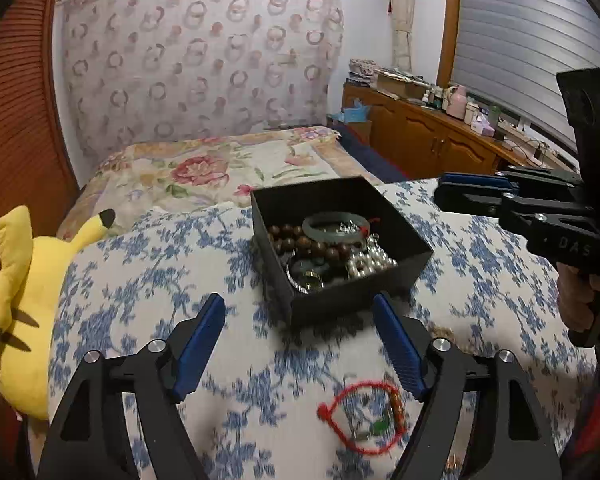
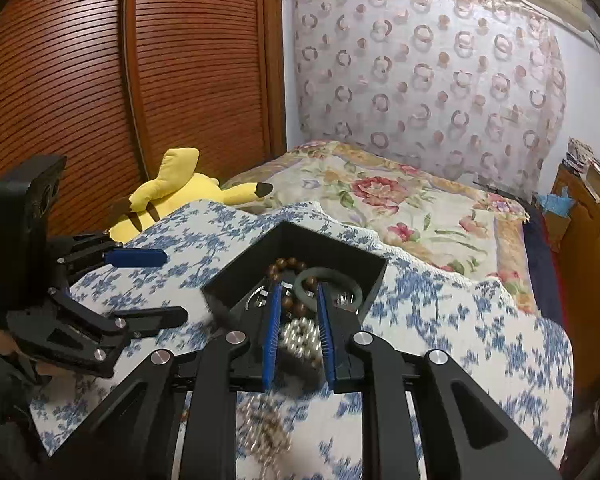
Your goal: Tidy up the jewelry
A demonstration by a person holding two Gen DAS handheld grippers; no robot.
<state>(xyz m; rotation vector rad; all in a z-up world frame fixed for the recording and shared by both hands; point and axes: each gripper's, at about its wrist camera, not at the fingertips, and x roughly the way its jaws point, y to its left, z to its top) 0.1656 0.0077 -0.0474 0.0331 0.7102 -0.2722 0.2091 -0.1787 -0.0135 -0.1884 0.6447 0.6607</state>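
From the left wrist view, the left gripper [image 1: 300, 344] hangs with its ribbed blue pads [image 1: 202, 344] spread wide and nothing between them. Below its right finger, near the close edge of the blue-and-white floral quilt [image 1: 140, 280], lies a red cord bracelet [image 1: 362, 418] — a thin loop with a knot, a green stone and a few orange beads, blurred. Farther in on the quilt stands a square black box [image 1: 340, 308], matte, straight-walled, without a lid. Inside it are round brown wooden beads [image 1: 300, 242], a smooth grey-green bangle [image 1: 334, 226] and a heap of glossy pearl beads [image 1: 370, 262]. The right gripper [image 1: 444, 192] reaches in from the right edge, just past the box's far right corner. A yellow plush toy [image 1: 18, 312] slumps at the quilt's left edge.

From the right wrist view, the right gripper [image 2: 298, 312] points down over the box's [image 2: 256, 258] near corner, its jaws parted only a narrow way. The pearls [image 2: 298, 336] show in the gap between the pads, but whether they are pinched I cannot tell. A blurred metallic chain [image 2: 264, 432] lies under the gripper body on the quilt [image 2: 460, 340]. The left gripper [image 2: 160, 284] — wide apart, empty — stands at the left.
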